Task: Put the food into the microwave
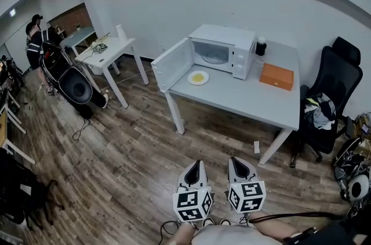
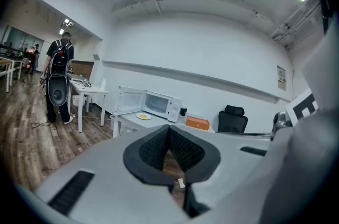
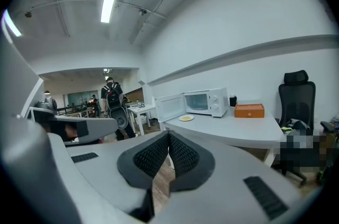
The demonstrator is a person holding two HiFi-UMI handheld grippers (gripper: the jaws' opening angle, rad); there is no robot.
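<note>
Two claws are mine, and both are low over the wood floor (image 1: 133, 163), well apart from the tabletop (image 1: 243, 102). My left claw (image 1: 196, 164) is pinched tight with nothing in it. My right claw (image 1: 239, 161) is pinched tight too and holds nothing. They sit side by side.

The food (image 1: 198, 78) is a yellow bit on a white plate (image 1: 190, 79). The plate rests on the tabletop, just in front of the microwave (image 1: 223, 47). The microwave door (image 1: 172, 63) hangs wide open to the left.

An orange box (image 1: 276, 76) lies on the tabletop to the right of the microwave. A small black cup (image 1: 261, 46) stands beside the microwave, near the wall. A black chair (image 1: 330, 93) is at the right end of the tabletop. A person (image 1: 36, 41) with a backpack stands far off on the left.
</note>
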